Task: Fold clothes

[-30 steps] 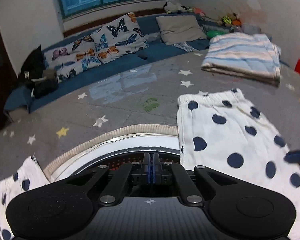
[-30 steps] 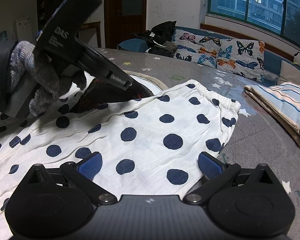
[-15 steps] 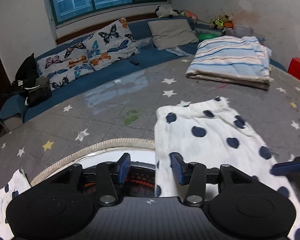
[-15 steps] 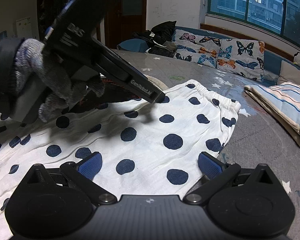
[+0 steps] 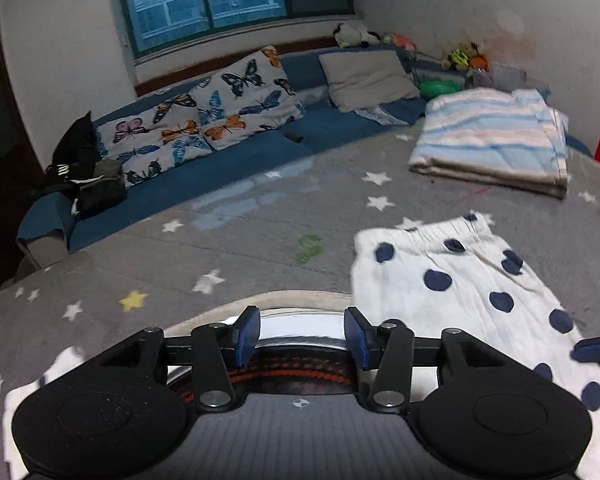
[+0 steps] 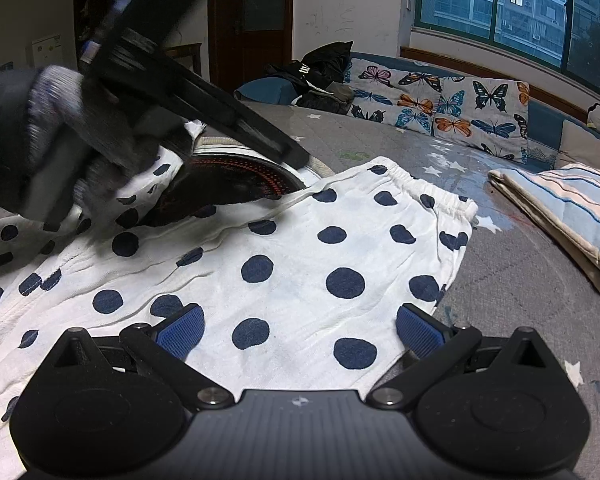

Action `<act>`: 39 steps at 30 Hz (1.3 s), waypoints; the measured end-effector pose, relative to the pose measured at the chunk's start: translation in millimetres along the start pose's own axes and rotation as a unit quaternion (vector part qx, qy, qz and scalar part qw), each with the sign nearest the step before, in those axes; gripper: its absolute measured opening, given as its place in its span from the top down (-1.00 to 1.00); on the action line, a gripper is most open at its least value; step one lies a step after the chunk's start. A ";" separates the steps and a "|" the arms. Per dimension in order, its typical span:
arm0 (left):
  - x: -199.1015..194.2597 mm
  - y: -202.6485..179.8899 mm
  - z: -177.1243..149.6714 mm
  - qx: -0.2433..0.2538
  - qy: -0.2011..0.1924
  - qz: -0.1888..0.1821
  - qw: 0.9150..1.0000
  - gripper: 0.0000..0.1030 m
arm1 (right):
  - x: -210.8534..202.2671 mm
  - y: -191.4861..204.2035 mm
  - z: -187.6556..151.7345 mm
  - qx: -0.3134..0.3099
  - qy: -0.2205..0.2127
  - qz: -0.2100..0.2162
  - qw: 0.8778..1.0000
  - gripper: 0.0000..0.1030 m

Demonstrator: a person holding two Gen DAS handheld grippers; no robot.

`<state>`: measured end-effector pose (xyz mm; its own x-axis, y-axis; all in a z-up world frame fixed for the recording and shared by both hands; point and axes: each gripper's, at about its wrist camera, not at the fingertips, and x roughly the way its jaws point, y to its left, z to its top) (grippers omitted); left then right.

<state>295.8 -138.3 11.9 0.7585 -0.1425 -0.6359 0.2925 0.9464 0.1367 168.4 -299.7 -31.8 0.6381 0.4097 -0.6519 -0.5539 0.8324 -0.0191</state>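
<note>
Left claw (image 5: 300,334) has just been opening, pads now spread with nothing between them, hanging over a round black dish-like thing (image 6: 236,178) with red dotted rings and a pale rim. Right claw (image 6: 300,330) is spread wide too, empty, poised just above the near edge of the polka-dot shorts (image 6: 284,264). The shorts lie flat on the grey star-print bed (image 5: 228,240), elastic waistband (image 6: 428,190) at the far end, the left part draped over that round thing. I'd call the fabric thin, soft and light: it will sag and crease, so pinch hems or waistband corners, not the middle. Far right, a folded striped blanket (image 5: 496,140).
</note>
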 end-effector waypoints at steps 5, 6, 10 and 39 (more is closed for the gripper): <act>-37.3 23.2 -21.5 -0.016 0.004 0.013 1.000 0.03 | -0.1 -0.1 -0.1 0.000 0.000 0.000 1.000 -1.00; -44.6 25.6 -28.1 -0.018 0.006 0.013 1.000 0.03 | -0.1 -0.1 -0.1 0.000 0.000 0.000 1.000 -1.00; -71.1 19.5 -53.5 -0.024 0.008 -0.009 1.000 0.03 | -0.2 -0.2 -0.2 0.000 0.000 0.000 1.000 -1.00; -95.6 111.9 -117.6 -0.136 0.031 0.065 0.988 -0.01 | 2.1 -1.4 0.8 -0.001 0.000 0.000 1.000 -1.00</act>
<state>187.5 15.3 -1.4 0.7400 -0.0045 -0.6726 0.0211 0.9996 0.0165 171.0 -299.7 -32.6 0.6385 0.4091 -0.6520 -0.5540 0.8323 -0.0203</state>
